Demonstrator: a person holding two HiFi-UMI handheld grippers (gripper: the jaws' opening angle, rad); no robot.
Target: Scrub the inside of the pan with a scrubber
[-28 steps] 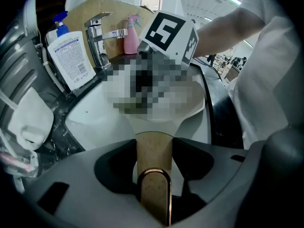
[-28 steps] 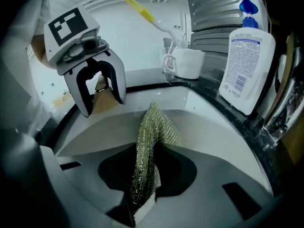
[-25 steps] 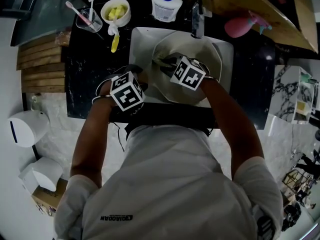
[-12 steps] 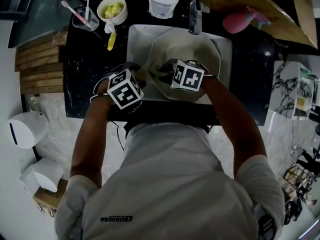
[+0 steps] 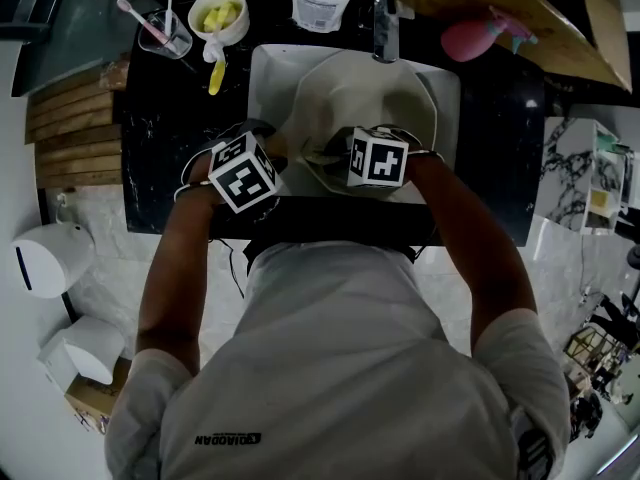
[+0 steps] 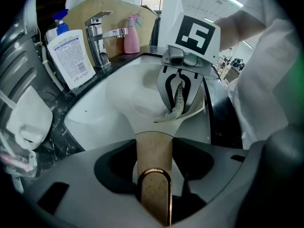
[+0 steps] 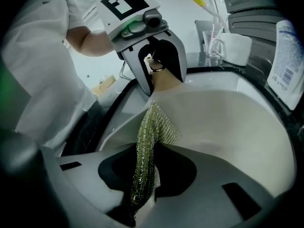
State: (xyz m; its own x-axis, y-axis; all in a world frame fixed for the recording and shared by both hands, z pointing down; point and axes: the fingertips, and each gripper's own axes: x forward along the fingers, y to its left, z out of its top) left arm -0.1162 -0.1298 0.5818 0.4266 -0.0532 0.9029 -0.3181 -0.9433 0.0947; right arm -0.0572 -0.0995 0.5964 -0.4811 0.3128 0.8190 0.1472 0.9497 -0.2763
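A white pan [image 5: 365, 93] lies tilted in the sink [image 5: 268, 78]. Its wooden handle [image 6: 153, 167] is clamped in my left gripper [image 6: 153, 153], which is shut on it at the sink's near left [image 5: 262, 163]. Inside the pan, near its front rim, my right gripper [image 7: 146, 172] is shut on a greenish mesh scrubber [image 7: 149, 132]. The scrubber's free end lies against the pan's inner wall [image 7: 228, 127]. In the left gripper view the right gripper [image 6: 180, 87] hangs the scrubber [image 6: 175, 107] onto the pan's inside. The two grippers face each other closely.
A faucet [image 5: 383, 23] stands behind the sink, with a soap pump bottle [image 5: 320, 0] to its left and a pink spray bottle [image 5: 472, 38] to its right. A bowl of yellow pieces [image 5: 220, 15] and a glass with toothbrushes [image 5: 160, 33] sit on the dark counter at left.
My right gripper has drawn the scrubber toward the pan's near rim and turned a little. The left gripper keeps its hold on the handle. The head camera has shifted slightly.
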